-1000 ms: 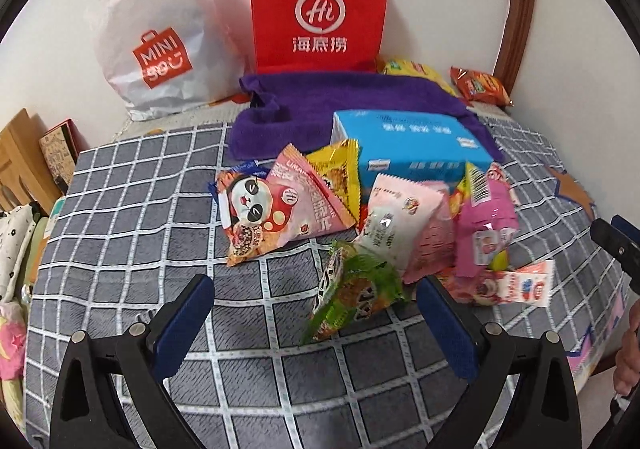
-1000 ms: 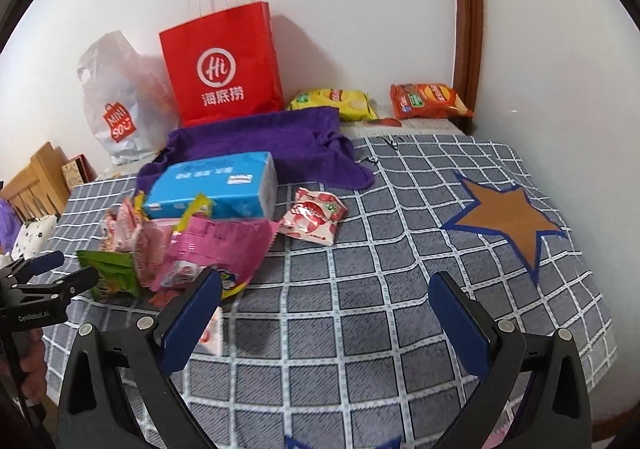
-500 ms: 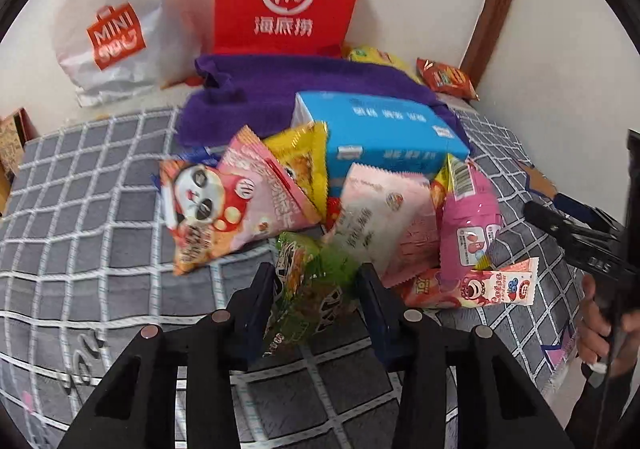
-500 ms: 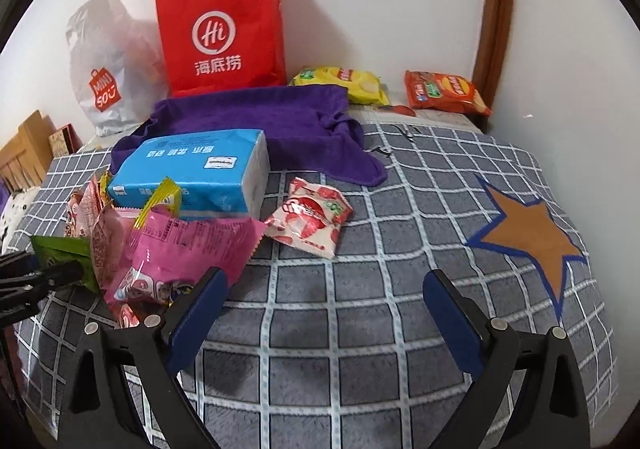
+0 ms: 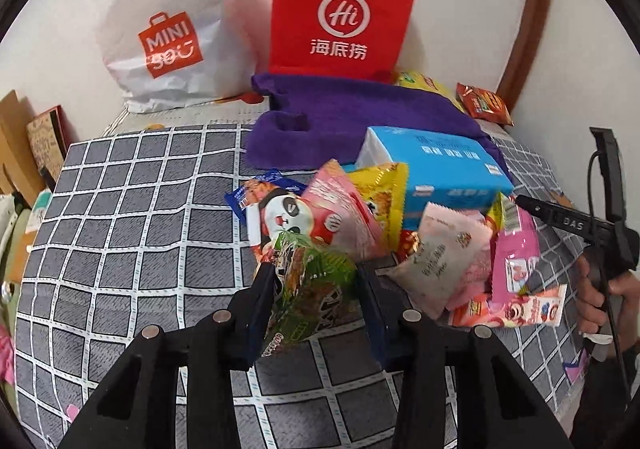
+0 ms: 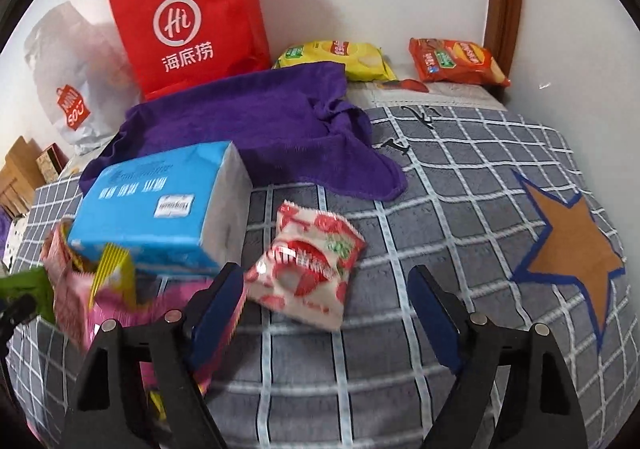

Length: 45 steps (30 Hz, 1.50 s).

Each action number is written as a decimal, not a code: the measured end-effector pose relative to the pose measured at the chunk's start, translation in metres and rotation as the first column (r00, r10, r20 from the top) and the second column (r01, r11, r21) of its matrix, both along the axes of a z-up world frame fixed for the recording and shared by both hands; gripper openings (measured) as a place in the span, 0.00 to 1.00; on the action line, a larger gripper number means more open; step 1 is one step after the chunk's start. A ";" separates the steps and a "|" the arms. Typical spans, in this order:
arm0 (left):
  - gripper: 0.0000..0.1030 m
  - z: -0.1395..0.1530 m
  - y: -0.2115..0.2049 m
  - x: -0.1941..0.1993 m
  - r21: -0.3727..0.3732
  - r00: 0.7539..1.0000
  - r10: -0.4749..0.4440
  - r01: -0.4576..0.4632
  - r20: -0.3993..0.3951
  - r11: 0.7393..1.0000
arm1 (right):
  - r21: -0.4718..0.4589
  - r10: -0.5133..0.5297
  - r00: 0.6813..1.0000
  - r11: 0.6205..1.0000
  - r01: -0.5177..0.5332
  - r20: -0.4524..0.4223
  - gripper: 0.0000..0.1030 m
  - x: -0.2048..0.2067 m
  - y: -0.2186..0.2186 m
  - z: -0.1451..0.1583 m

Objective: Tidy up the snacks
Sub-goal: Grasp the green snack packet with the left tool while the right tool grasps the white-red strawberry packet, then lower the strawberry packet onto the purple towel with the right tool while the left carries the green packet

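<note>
My left gripper (image 5: 316, 301) is shut on a green snack packet (image 5: 310, 285) and holds it just off the checked cloth. Behind it lies a heap of snacks: a panda packet (image 5: 284, 215), a pink packet (image 5: 344, 215), a yellow packet (image 5: 384, 189), a pale pink packet (image 5: 444, 261) and a bright pink one (image 5: 514, 257). My right gripper (image 6: 326, 307) is open, with a red-and-white strawberry packet (image 6: 308, 265) lying just ahead between its fingers. The green packet shows at the right wrist view's left edge (image 6: 28, 281).
A blue tissue box (image 6: 160, 209) sits beside a purple towel (image 6: 260, 121). A red paper bag (image 5: 340, 17) and a white Miniso bag (image 5: 168, 37) stand against the back wall. Yellow (image 6: 336, 57) and orange (image 6: 456, 61) chip bags lie at the back right. An orange star (image 6: 576, 249) marks the cloth.
My left gripper closed on the green packet and lifted it slightly. My right gripper moved forward and down towards the strawberry packet, staying open.
</note>
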State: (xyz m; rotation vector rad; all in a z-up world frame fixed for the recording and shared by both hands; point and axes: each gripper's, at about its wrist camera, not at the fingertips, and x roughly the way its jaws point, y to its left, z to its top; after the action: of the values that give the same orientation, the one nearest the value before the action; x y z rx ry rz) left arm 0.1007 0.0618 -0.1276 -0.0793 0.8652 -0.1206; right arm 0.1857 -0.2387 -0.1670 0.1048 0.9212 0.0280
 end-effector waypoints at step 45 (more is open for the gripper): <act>0.38 0.096 -0.051 0.055 -0.055 0.993 -0.094 0.098 0.071 0.994 | 0.035 0.148 0.982 0.988 -0.153 0.120 0.47 0.004 0.008 0.117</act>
State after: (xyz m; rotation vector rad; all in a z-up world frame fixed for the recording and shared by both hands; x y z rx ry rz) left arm 0.1557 0.0108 -0.0315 -0.0875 0.7974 -0.2370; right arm 0.1902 -0.2303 -0.0502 0.0735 0.8099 0.1930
